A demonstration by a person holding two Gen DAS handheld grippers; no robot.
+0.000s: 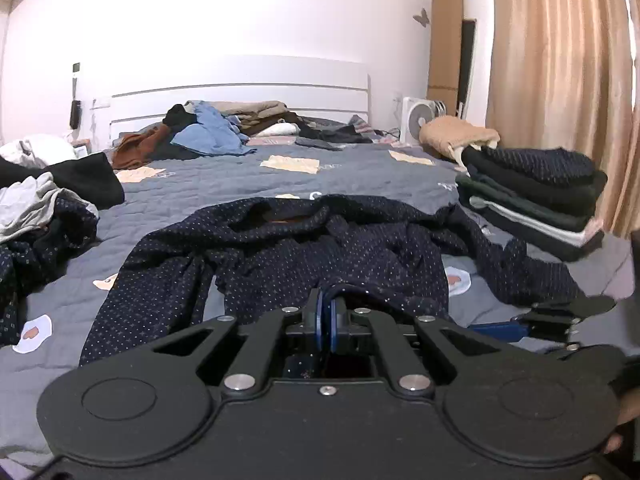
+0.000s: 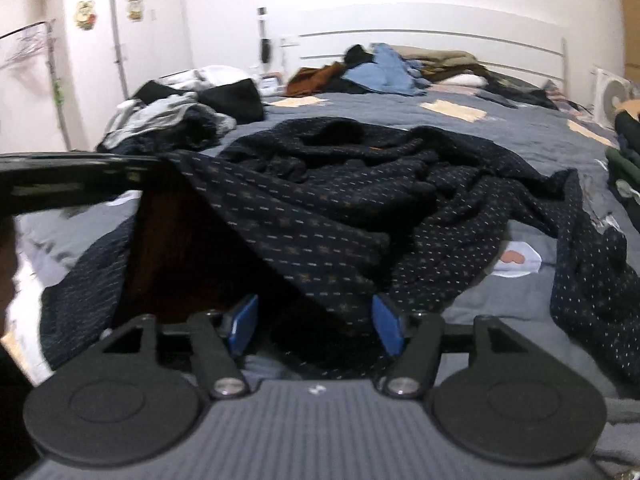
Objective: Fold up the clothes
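Observation:
A navy dotted garment (image 1: 280,248) lies crumpled on the grey quilt (image 1: 224,176) of a bed. My left gripper (image 1: 329,320) is shut on its near hem, blue pads pressed together with the cloth edge between them. In the right wrist view that gripper (image 2: 156,164) holds the hem lifted at the left, so the garment (image 2: 360,184) hangs like a tent. My right gripper (image 2: 314,328) is open beneath this raised edge. Its blue pads (image 2: 242,326) stand wide apart, with fabric draped between them and not pinched. The right gripper (image 1: 536,322) also shows low on the quilt in the left wrist view.
A stack of folded dark clothes (image 1: 532,196) sits at the bed's right edge, beside a beige curtain (image 1: 560,80). Unfolded clothes (image 1: 40,208) lie at the left, and more are piled (image 1: 216,128) near the white headboard. A white fan (image 1: 418,118) stands beyond the bed.

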